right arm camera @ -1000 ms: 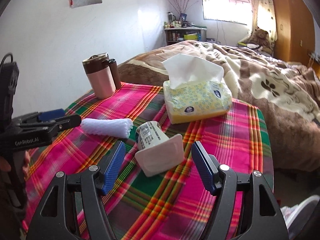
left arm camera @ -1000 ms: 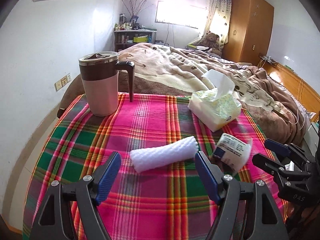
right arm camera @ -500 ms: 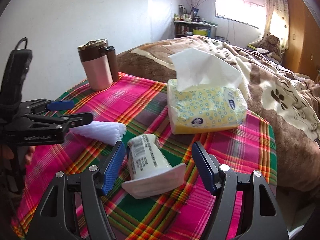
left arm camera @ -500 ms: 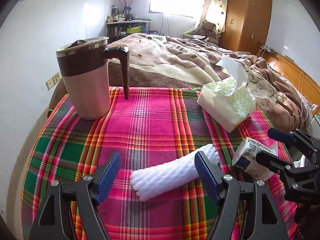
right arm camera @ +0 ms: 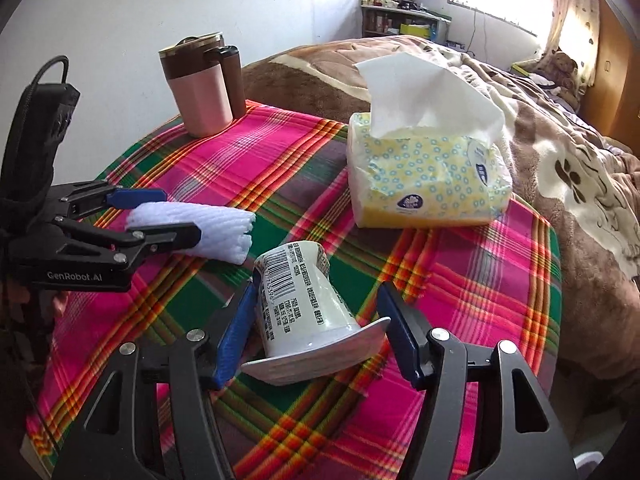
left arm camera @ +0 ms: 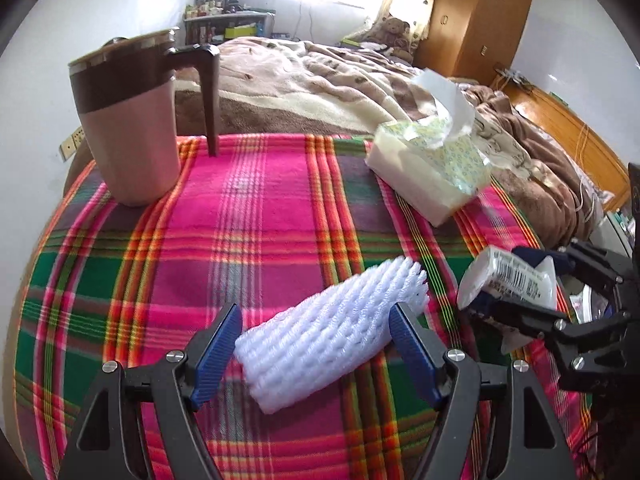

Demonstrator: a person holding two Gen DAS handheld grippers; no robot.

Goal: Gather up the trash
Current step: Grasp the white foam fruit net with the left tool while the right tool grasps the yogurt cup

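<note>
Trash lies on the plaid tablecloth (left arm camera: 256, 216): your left gripper (left arm camera: 316, 344) stands released around the white foam net (left arm camera: 332, 332), while your right gripper (right arm camera: 316, 332) is closing on the tipped yogurt cup (right arm camera: 300, 296), pads not yet pressing.

Black two-finger left gripper (left arm camera: 316, 354) with blue ribbed pads, silver screws; "GenRobot.AI" is printed in white on it; matching right gripper (right arm camera: 316, 332).

Home bedroom: unmade bed (left arm camera: 320, 76), wardrobe (left arm camera: 476, 12) (teddy bear (left arm camera: 390, 28) by window).
</note>
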